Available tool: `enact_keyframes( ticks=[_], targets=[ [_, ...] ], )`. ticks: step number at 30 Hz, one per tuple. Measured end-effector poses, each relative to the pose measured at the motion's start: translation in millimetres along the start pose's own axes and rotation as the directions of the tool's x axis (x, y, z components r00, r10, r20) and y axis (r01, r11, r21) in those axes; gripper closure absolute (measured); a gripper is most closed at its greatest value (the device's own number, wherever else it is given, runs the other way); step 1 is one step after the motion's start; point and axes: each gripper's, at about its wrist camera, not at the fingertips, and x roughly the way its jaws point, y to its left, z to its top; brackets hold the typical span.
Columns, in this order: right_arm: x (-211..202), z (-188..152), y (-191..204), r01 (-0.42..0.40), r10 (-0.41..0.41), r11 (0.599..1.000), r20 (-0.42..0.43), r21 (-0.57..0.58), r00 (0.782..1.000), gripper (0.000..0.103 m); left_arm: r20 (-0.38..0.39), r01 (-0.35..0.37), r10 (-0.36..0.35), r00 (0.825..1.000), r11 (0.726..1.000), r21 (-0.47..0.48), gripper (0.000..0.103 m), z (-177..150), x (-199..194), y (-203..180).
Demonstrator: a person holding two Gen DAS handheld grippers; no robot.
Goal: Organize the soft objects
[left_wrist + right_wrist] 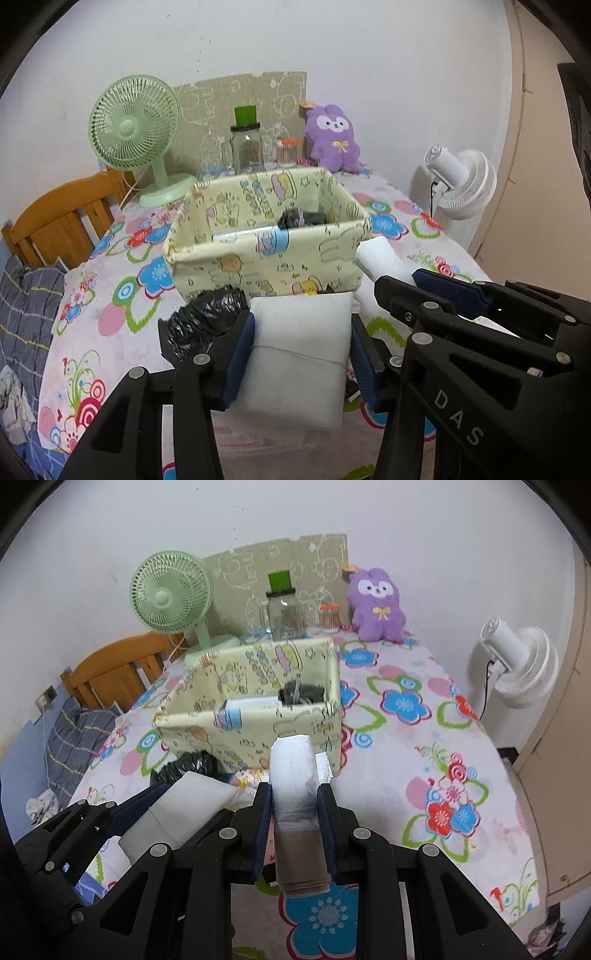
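Note:
My left gripper (pixel 301 332) is shut on a white foam pad (pixel 295 365), tied with thin string, held above the flowered tablecloth. Beside it on the right, my right gripper (pixel 294 805) is shut on a white roll of plastic bags (pixel 293 775) with a brown cardboard end. That roll (pixel 380 258) and the right gripper (pixel 443 295) also show in the left wrist view. A yellow cartoon-print fabric basket (pixel 266 258) stands just beyond both grippers. Inside it lie a black bundle (pixel 301 218) and a flat white pack (pixel 255 703). A black plastic-bag bundle (pixel 199 321) lies in front of the basket.
At the back stand a green desk fan (pixel 133 129), a glass jar (pixel 246 147), a small orange-lidded jar (pixel 287 151) and a purple plush rabbit (pixel 334 138). A white fan (pixel 461 181) is right of the table. A wooden bed frame (pixel 62 221) is at left.

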Motion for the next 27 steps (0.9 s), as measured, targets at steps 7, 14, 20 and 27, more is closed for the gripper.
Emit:
enact_keyframes(
  ticks=[7,14,20,27],
  targets=[
    [-18,12,9,0.025,-0.025,1.000,0.047,-0.017,0.999,0.075,0.040,0.007,-0.007,0.999,1.000,-0.001,0.051,13,-13,5],
    [-32,25,19,0.045,-0.041,0.998,0.094,-0.043,0.995,0.075,0.070,0.007,-0.006,0.998,1.000,-0.010,0.051,25,-22,11],
    [-35,35,23,0.043,-0.037,0.998,0.115,-0.049,0.993,0.075,0.086,0.002,-0.001,0.996,1.000,-0.011,0.051,35,-26,15],
    [-33,49,26,0.038,-0.029,0.998,0.135,-0.058,0.990,0.075,0.105,-0.006,0.008,0.994,1.000,-0.015,0.051,48,-23,20]
  ],
)
